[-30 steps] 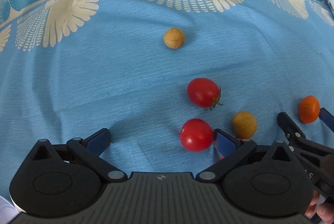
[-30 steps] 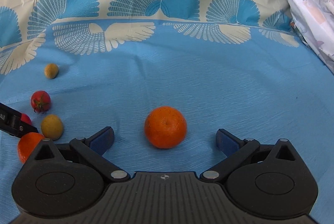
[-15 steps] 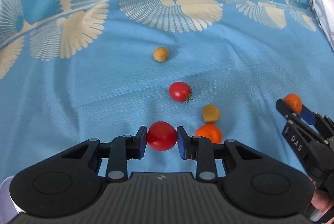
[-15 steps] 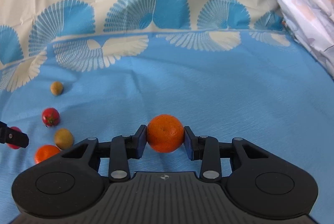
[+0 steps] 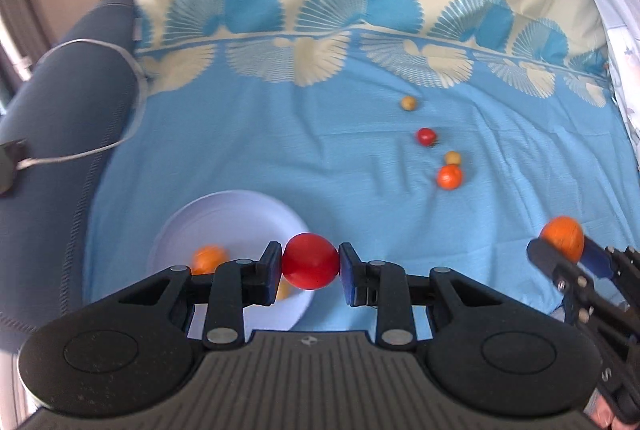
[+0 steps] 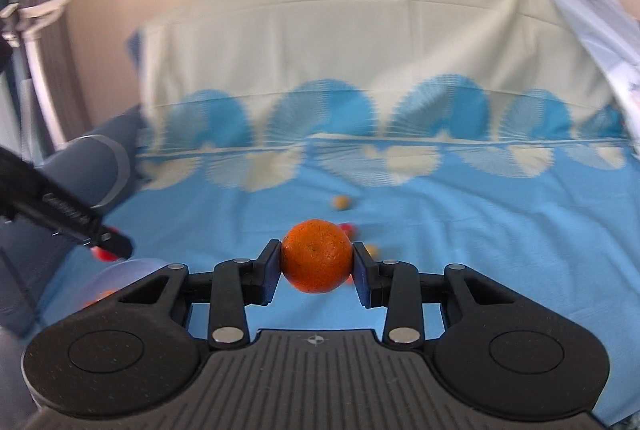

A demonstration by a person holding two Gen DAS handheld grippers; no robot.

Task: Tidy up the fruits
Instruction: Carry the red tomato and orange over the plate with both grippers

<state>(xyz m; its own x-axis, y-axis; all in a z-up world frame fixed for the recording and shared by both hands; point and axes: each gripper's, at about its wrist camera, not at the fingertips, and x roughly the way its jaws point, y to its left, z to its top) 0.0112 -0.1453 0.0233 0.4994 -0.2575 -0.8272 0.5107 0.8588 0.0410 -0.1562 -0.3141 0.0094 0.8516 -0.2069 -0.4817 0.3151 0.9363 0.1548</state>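
My left gripper (image 5: 311, 266) is shut on a red tomato (image 5: 311, 261), held above the near right rim of a white plate (image 5: 224, 218). The plate holds an orange fruit (image 5: 210, 257), partly hidden by my fingers. My right gripper (image 6: 316, 262) is shut on an orange (image 6: 316, 256), lifted above the blue cloth; it also shows in the left wrist view (image 5: 562, 238). On the cloth lie another orange (image 5: 449, 177), two yellowish fruits (image 5: 452, 158) (image 5: 408, 103) and a red tomato (image 5: 425, 136).
A blue cloth (image 5: 280, 149) with a shell pattern covers the surface. A grey cushioned arm (image 5: 68, 101) with a white cable (image 5: 100, 145) runs along the left. A pale patterned fabric (image 5: 616, 29) hangs at the right edge.
Both grippers have lifted and pulled back with their fruit. The left has swung left, so the plate has come into view under it. The fruits on the cloth look smaller and farther.
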